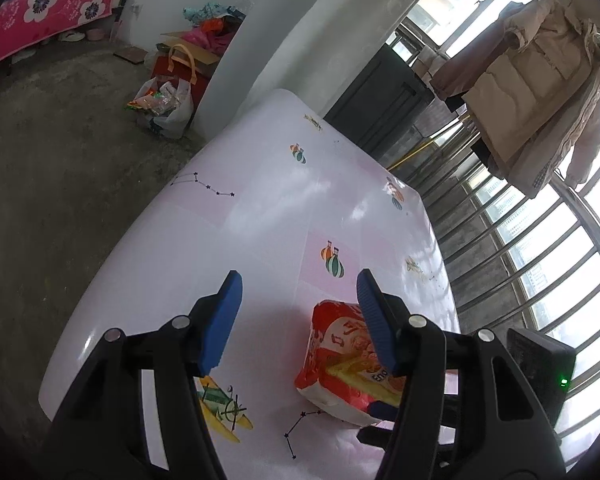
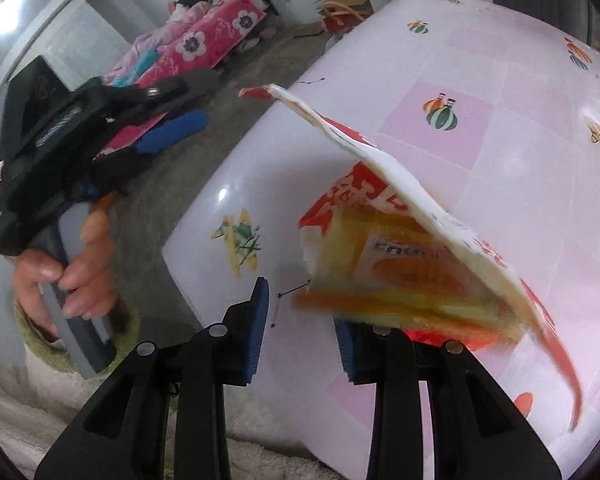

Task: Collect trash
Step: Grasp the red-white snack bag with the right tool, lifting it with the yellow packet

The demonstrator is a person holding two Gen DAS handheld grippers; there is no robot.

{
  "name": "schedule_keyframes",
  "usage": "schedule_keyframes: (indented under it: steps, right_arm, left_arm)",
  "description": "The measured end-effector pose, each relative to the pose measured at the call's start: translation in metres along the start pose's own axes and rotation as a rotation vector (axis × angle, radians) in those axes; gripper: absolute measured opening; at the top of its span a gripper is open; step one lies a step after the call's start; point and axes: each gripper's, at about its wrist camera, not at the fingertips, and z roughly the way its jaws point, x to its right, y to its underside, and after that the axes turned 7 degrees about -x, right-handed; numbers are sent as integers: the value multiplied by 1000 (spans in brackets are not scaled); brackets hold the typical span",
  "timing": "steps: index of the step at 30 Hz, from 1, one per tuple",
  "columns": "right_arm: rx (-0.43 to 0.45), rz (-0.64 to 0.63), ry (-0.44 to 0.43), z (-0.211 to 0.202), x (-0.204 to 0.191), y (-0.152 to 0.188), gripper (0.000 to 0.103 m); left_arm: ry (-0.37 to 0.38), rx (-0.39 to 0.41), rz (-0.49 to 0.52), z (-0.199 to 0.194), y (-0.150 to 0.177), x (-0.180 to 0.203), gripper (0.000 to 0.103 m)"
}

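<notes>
Snack bag — red-orange, lettering unreadable — lies on table; both jaws open.

A desk wears a glossy pink-and-white cover printed with balloons and little planes. Beyond it lies a bed with a pink flowered blanket, a red bag stands on the concrete floor, and padded jackets hang by the barred window (brightly backlit).

Bag: red, yellow, white print. Desk: pale pink checks with balloon, plane, constellation prints. Tool pads: blue, on black arms. Bed cover: pink, white flowers.
</notes>
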Motion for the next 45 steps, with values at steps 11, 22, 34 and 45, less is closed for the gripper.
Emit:
schedule_keyframes:
  steps: [11, 22, 34, 45]
  right_arm:
    - [191, 152, -20, -66, 51, 17, 35]
    - [282, 394, -3, -75, 129, 23, 46]
    - [314, 369, -13, -53, 131, -8, 39]
    - [271, 373, -36, -38, 133, -14, 29]
  left_arm:
    - [4, -39, 52, -5, 20, 8, 56]
    - [71, -130, 195, 8, 47, 37, 69]
    - [-71, -102, 291, 71, 29, 45, 69]
    - [47, -193, 241, 104, 31, 47, 28]
